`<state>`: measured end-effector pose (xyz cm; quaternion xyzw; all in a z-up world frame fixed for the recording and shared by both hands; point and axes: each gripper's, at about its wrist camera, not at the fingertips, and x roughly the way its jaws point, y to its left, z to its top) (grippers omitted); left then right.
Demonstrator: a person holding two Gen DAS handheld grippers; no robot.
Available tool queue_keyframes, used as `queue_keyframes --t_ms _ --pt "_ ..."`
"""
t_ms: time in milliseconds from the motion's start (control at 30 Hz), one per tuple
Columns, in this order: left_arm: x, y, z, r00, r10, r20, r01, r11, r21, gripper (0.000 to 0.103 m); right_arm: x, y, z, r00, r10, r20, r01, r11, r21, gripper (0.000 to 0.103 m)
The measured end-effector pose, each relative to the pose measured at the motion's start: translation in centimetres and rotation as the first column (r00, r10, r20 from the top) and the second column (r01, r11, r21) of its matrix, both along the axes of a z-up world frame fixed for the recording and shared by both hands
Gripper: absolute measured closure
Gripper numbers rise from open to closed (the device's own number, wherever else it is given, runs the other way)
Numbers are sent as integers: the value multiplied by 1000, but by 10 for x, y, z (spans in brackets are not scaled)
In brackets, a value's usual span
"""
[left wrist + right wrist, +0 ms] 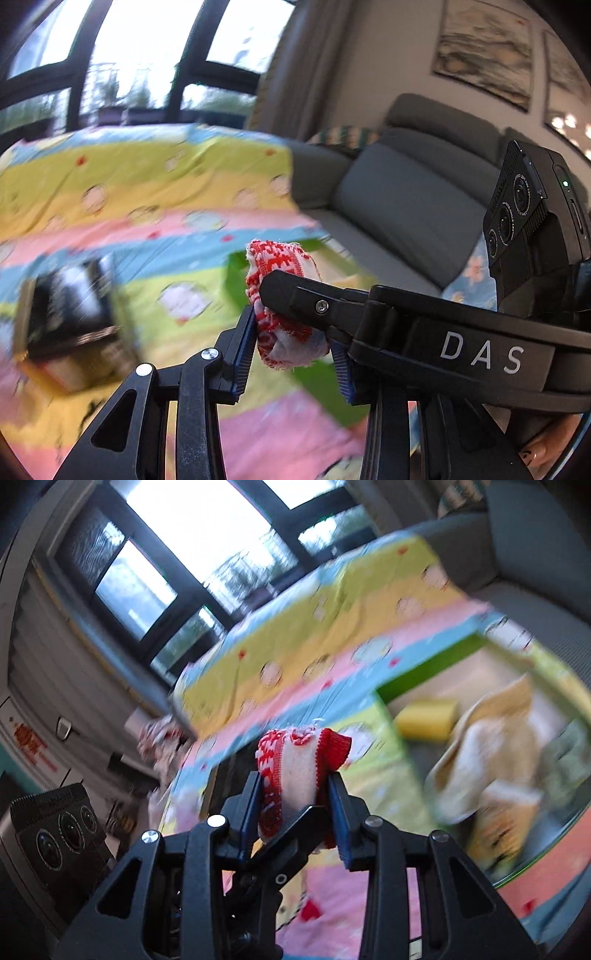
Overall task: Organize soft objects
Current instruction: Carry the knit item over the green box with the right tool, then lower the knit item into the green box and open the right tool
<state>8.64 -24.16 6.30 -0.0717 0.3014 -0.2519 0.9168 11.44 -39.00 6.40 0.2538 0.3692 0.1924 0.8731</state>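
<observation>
A small red-and-white knitted cloth (pixel 286 317) is pinched between both grippers at once, above a colourful striped sheet (pixel 147 206). My left gripper (pixel 291 332) is shut on it, and the right gripper's finger (pixel 314 299) crosses in front from the right. In the right wrist view my right gripper (pixel 295 805) is shut on the same cloth (pixel 299 771), with the left gripper's finger (pixel 291 830) crossing below. A green-walled box (pixel 424 679) at the right holds a yellow sponge (pixel 424 720) and beige cloths (pixel 491 760).
A grey sofa (pixel 399 192) stands behind the sheet-covered surface. A dark box-like object (pixel 70 317) lies blurred on the sheet at the left. Large windows (pixel 147 48) fill the back. Both views are motion-blurred.
</observation>
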Motion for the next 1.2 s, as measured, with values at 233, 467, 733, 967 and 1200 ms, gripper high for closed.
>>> queue_keyframes --t_ms 233,467,733,967,1200 --pt "48 -55 -9 986 -165 -16 165 986 -19 64 20 -54 -4 986 -167 7 167 985 -51 66" --pt "81 -96 -47 956 -264 -129 262 964 -34 64 33 -95 -42 957 -273 -96 272 962 -26 66" --pt "99 -118 -79 921 -292 -256 297 955 -19 64 45 -109 -77 916 -332 -224 338 941 -12 66" --pt "98 -124 -83 917 -289 -274 303 953 10 64 44 -115 -84 902 -353 -249 363 932 -4 66" --pt "86 -119 -71 929 -278 -242 292 956 22 62 34 -121 -75 892 -395 -221 397 917 -37 61"
